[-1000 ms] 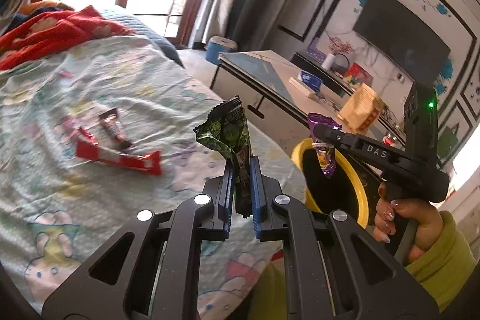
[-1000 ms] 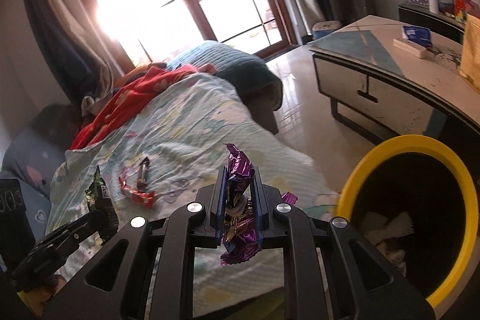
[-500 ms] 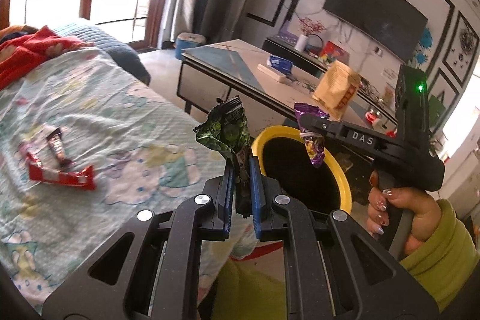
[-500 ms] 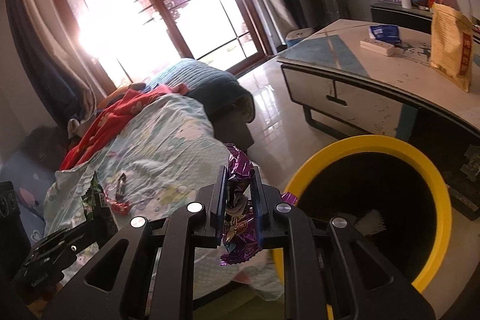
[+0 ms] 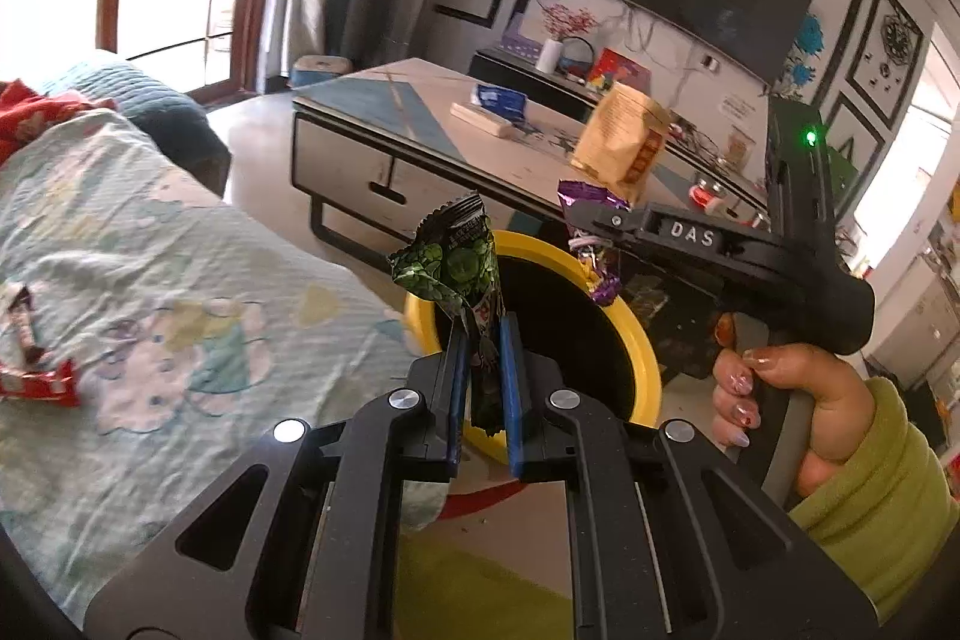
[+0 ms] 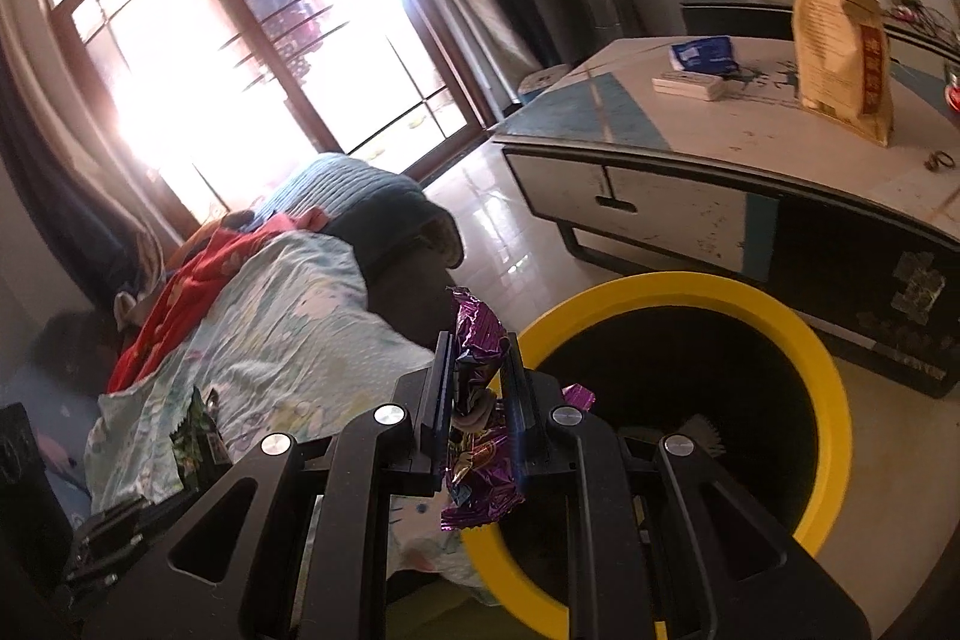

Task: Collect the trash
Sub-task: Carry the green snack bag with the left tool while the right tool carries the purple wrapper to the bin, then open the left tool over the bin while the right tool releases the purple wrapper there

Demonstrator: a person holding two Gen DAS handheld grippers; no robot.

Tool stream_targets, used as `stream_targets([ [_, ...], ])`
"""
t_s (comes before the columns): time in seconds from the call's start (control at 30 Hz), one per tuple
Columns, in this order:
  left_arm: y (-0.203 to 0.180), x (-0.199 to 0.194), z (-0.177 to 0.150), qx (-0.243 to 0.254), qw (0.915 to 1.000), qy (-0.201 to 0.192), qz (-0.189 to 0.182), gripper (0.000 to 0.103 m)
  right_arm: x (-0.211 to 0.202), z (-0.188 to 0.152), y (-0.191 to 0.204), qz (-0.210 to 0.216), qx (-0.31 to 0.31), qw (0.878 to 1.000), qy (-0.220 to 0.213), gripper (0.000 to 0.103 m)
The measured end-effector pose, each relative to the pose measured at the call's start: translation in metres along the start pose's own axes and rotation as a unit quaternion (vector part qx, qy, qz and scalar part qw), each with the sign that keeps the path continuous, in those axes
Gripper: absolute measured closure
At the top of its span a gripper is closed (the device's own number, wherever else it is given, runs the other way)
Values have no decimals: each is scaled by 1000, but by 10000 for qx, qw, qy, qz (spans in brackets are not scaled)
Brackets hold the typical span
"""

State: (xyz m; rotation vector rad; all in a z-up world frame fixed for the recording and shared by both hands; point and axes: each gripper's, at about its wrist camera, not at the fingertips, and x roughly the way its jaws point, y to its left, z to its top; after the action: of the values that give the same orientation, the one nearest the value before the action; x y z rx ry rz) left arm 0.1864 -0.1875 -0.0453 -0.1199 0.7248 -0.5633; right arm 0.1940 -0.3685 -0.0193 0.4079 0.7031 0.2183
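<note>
Left tool (image 5: 483,340) squeezing a green wrapper (image 5: 459,274), upright, near the yellow bin (image 5: 645,364). Right tool (image 6: 477,370) squeezing a purple wrapper (image 6: 480,418) at the bin's (image 6: 831,376) rim. Red wrapper (image 5: 42,385) lying on the bed (image 5: 180,280). Tan bag (image 6: 840,58) standing on the desk (image 6: 750,142).

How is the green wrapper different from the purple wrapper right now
The green wrapper is matte green with a leafy print and sits in the left gripper; the purple wrapper is shiny foil and sits in the right gripper. The green one stands up tall above the fingers, while the purple one is crumpled and hangs below them too. Both are pinched and held by the yellow-rimmed bin.
</note>
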Motion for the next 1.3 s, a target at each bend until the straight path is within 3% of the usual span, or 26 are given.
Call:
stream_targets([
  [0.63,-37,65,-6,308,9969,550,-461,96,-2,2,-70,-58,794,9968,89,86],
  [0.87,-50,93,-6,518,9936,811,-596,91,1,-1,-86,12,1019,9946,182,86],
  [1.03,-52,106,-6,483,9928,914,-611,82,-1,-2,-94,3,1163,9931,180,80],
  [1.13,-53,106,-9,479,9927,919,-618,68,-2,-2,-96,-27,1175,9930,147,68],
  [1.2,-53,103,-10,475,9927,905,-637,56,-1,-3,-97,-41,1197,9927,136,66],
  [1.27,-52,101,-10,448,9928,885,-668,51,-1,-3,-98,-58,1214,9925,130,64],
  [1.3,-51,100,-9,429,9931,861,-668,43,-1,-3,-98,-74,1222,9924,122,63],
])
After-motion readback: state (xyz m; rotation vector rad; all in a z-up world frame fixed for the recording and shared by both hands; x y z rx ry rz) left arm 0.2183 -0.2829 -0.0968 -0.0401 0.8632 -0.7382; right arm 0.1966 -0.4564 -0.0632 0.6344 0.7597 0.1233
